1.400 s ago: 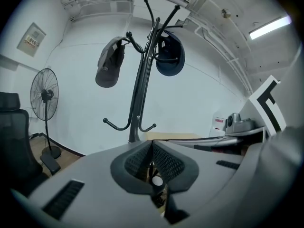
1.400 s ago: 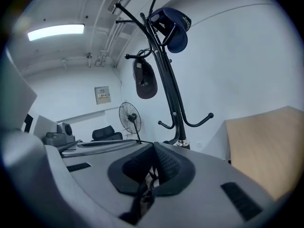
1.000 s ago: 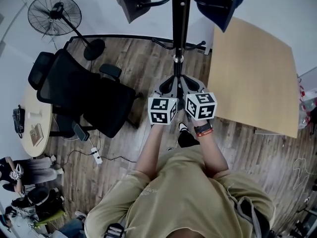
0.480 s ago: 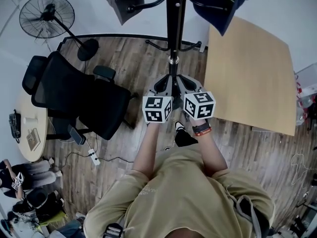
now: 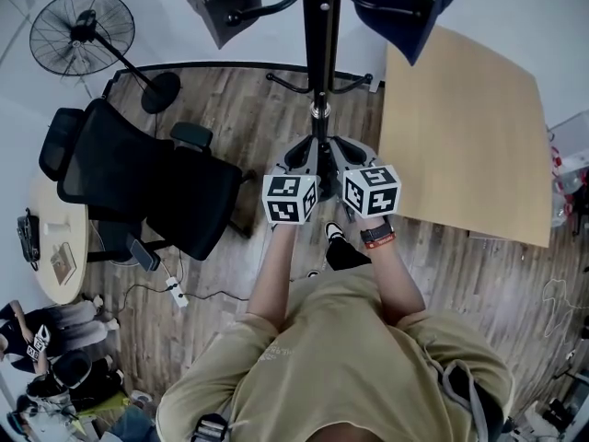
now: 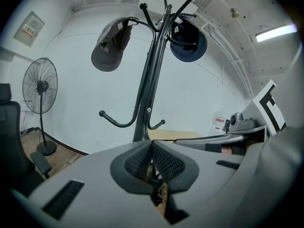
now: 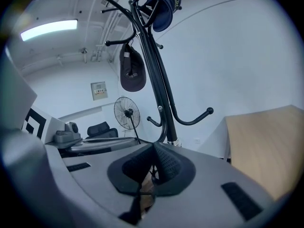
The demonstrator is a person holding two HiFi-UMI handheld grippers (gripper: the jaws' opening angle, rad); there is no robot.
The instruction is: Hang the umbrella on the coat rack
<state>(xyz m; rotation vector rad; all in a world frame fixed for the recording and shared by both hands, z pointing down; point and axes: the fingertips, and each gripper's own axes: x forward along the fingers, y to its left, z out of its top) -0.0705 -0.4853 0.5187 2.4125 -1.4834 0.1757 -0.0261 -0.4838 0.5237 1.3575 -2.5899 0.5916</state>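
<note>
The black coat rack [image 5: 318, 63] stands straight ahead, and its lower hooks [image 6: 116, 121] are bare. A grey cap [image 6: 111, 44] and a dark blue cap [image 6: 189, 42] hang from its upper arms. No umbrella shows in any view. My left gripper [image 5: 304, 162] and right gripper [image 5: 355, 159] are held side by side just short of the pole, at lower-hook height. In the left gripper view the left gripper [image 6: 152, 145] has its jaws closed together with nothing between them. The right gripper [image 7: 154, 147] looks the same in its own view.
A light wooden table [image 5: 479, 127] stands right of the rack. A black office chair [image 5: 147, 182] and a standing fan [image 5: 83, 30] are at the left. A power strip [image 5: 177, 291] with its cable lies on the wooden floor. People sit at the bottom left.
Both grippers stay side by side and shut. The head view has shifted slightly, so the rack and chair sit a little further left in the frame.
</note>
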